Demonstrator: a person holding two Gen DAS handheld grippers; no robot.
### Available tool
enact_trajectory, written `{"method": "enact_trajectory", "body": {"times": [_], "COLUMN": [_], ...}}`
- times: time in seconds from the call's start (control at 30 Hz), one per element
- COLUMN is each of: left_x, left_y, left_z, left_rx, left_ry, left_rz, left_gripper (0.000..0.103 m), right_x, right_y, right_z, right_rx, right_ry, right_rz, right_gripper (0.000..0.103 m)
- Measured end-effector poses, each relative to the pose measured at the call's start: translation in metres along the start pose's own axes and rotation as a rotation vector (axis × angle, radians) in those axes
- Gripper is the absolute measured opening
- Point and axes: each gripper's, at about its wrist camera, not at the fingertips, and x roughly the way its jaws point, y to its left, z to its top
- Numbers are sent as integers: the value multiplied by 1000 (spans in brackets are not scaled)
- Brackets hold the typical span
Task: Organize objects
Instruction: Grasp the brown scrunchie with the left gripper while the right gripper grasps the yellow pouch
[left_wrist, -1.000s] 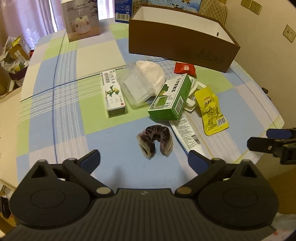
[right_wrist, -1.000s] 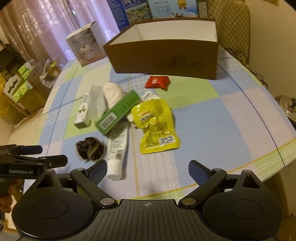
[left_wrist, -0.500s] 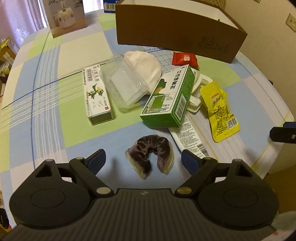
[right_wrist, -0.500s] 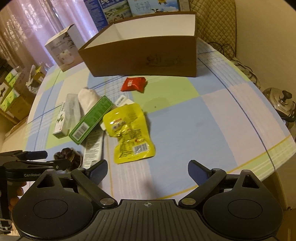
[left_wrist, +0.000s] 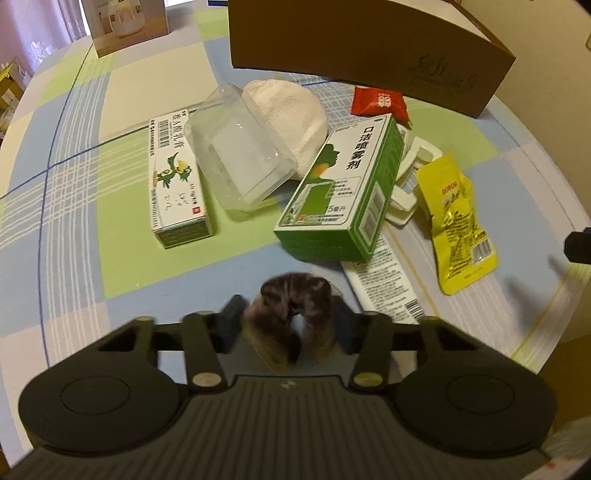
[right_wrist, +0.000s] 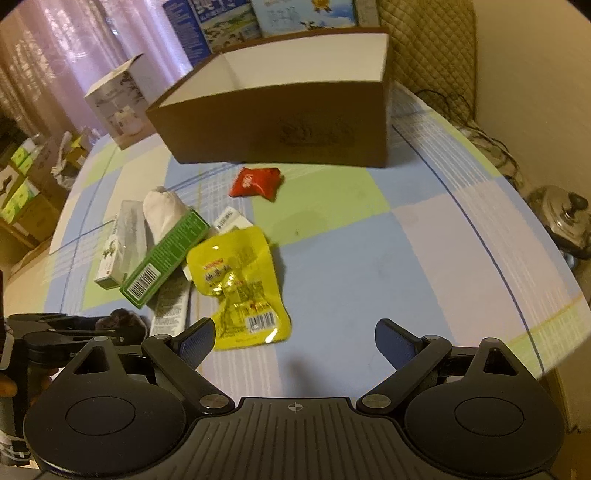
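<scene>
Left wrist: left gripper (left_wrist: 290, 321) lowered since earlier frame, fingers narrowed around hair scrunchie (left_wrist: 291, 299) on table edge; grasp step, lift needed next.
Right wrist: right gripper (right_wrist: 294, 338) held wide, nothing held; box (right_wrist: 280, 129) likely destination.

the green box (left_wrist: 341, 192) carries large characters "口洁喷雾剂" and a barcode on its side. the white carton (left_wrist: 177, 177) has a green bird drawing and chinese print too small to read. the yellow pouch (right_wrist: 236, 284) and white tube (left_wrist: 384, 284) show barcodes; their lettering is blurred.
</scene>
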Motion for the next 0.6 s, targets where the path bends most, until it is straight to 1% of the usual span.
{"method": "enact_trajectory", "body": {"times": [0.1,0.2,0.33,0.47,0.6], "left_x": [-3,-7,-16,-28,-36], "left_y": [-2,0,7,19,29], "left_z": [0,0,1,1,-1], "left_rx": [-3,-17,-33,-74,-110], "left_ry": [-20,-36,-59,-80,-92], "left_rz": [12,20,58,86,117], "left_gripper": [29,26,24,24,24], "right_x": [5,11,27,49,72], "right_y": [3,8,16,24,31], "right_z": [5,9,11,11,10], "right_rx": [-37,-80,-140,-197,-246], "right_ry": [-13,-21,-7,13,30], "right_rz": [28,53,87,112,125], "right_gripper": [92,91,91,91,83]}}
